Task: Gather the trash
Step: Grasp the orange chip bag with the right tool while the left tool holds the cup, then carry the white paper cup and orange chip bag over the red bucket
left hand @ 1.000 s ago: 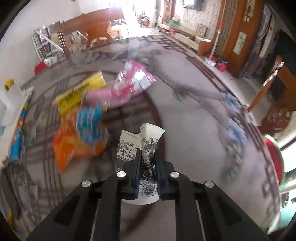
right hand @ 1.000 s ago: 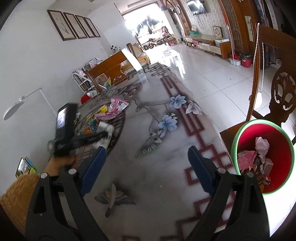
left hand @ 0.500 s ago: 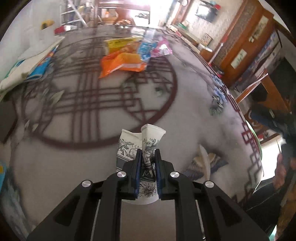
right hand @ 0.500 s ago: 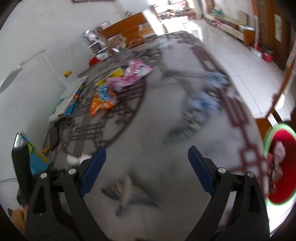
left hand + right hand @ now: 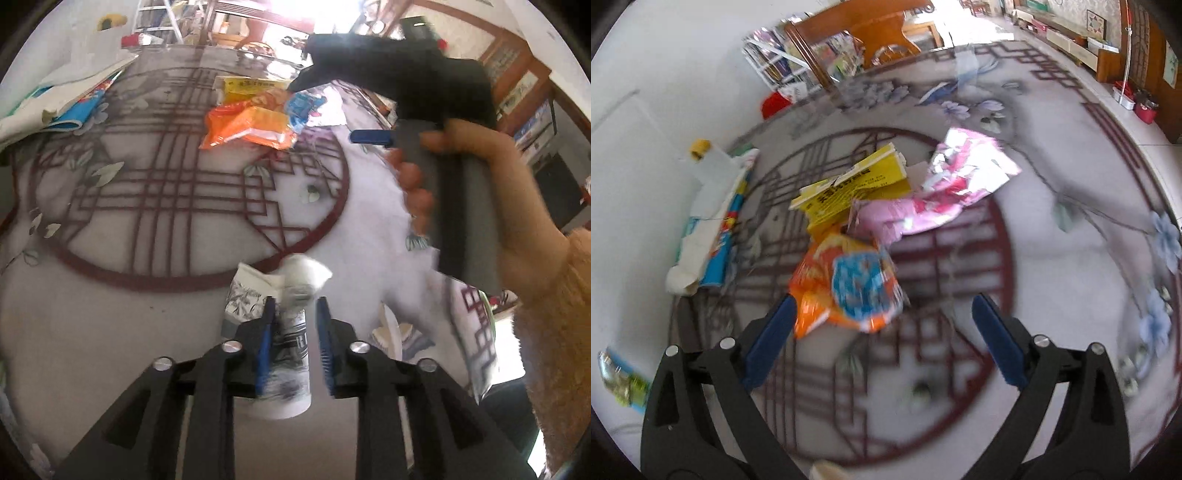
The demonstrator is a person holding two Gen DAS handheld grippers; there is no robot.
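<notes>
Between the blue pads of the left gripper (image 5: 294, 334), at the lower centre of the left wrist view, a crushed white paper cup with black ink-style print (image 5: 284, 317) is seen; the jaws have just been opening and a gap shows on its right side, so no firm clamp is judged. The cup is judged light, soft and easily flattened, best pinched across its creased middle. At the centre of the right wrist view, the right gripper (image 5: 882, 332) is spread wide and empty over an orange and blue crinkled snack bag (image 5: 846, 284) on the patterned table (image 5: 1052, 258). That bag is judged light and slippery, best taken at a folded edge. Motion blur hides the cup's rim, and no bin is seen.
</notes>
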